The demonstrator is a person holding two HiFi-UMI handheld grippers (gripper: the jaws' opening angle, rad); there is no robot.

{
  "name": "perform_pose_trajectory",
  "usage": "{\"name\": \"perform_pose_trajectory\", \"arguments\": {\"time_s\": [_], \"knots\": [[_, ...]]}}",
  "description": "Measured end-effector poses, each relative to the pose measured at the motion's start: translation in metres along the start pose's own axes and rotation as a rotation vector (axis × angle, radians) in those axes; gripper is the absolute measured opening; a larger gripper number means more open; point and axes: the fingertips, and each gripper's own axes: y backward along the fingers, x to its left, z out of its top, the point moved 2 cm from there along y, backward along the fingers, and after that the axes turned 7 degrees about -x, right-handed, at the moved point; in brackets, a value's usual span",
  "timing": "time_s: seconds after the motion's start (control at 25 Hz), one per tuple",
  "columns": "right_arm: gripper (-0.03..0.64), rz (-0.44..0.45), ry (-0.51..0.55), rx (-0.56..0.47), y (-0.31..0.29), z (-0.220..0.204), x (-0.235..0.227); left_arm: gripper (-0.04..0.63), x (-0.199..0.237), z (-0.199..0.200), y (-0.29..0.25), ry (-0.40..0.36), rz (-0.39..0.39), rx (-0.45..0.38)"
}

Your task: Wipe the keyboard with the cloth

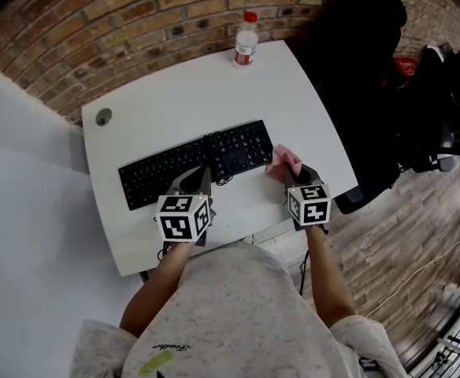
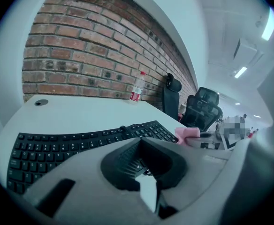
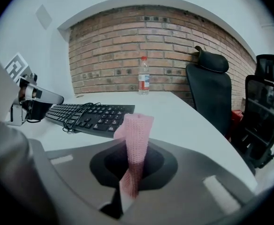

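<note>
1. Pink cloth (image 1: 283,162) is pinched between the jaws of the right tool (image 1: 291,172). Its free end stands up from the jaws, just beside the right end of the keyboard (image 1: 194,164).
2. Cloth contact with the keys cannot be confirmed in any view.
3. The left tool (image 1: 201,179) has its jaws pressed together with nothing between them. It sits at the keyboard's front edge near the middle, probably to steady it.
4. The keyboard lies flat on the white counter (image 1: 183,93), its cable bunched at the front edge.
5. Task status, as a judgement: the cloth is secured and positioned at the right end. The keys show no sign of which areas have been wiped, so the full key surface should be treated as remaining.
</note>
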Motion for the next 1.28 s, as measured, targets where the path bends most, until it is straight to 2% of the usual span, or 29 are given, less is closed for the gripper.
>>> {"name": "perform_pose_trajectory", "arguments": {"time_s": [0.24,0.48,0.88,1.28], "knots": [[0.026,-0.083,-0.016,-0.024,0.015,0.012,-0.029,-0.004,0.002,0.001,-0.001,0.006,-0.002,-0.002],[0.026,-0.134,-0.004,-0.034,0.013,0.019,-0.028,-0.004,0.004,0.001,0.000,0.009,-0.002,-0.006],[0.026,-0.061,-0.023,-0.056,-0.011,0.030,-0.004,-0.005,0.013,0.002,0.005,0.023,0.023,-0.022],[0.026,0.019,0.009,-0.055,-0.035,0.045,0.006,-0.005,0.023,0.004,0.010,0.045,0.070,-0.045]]}}
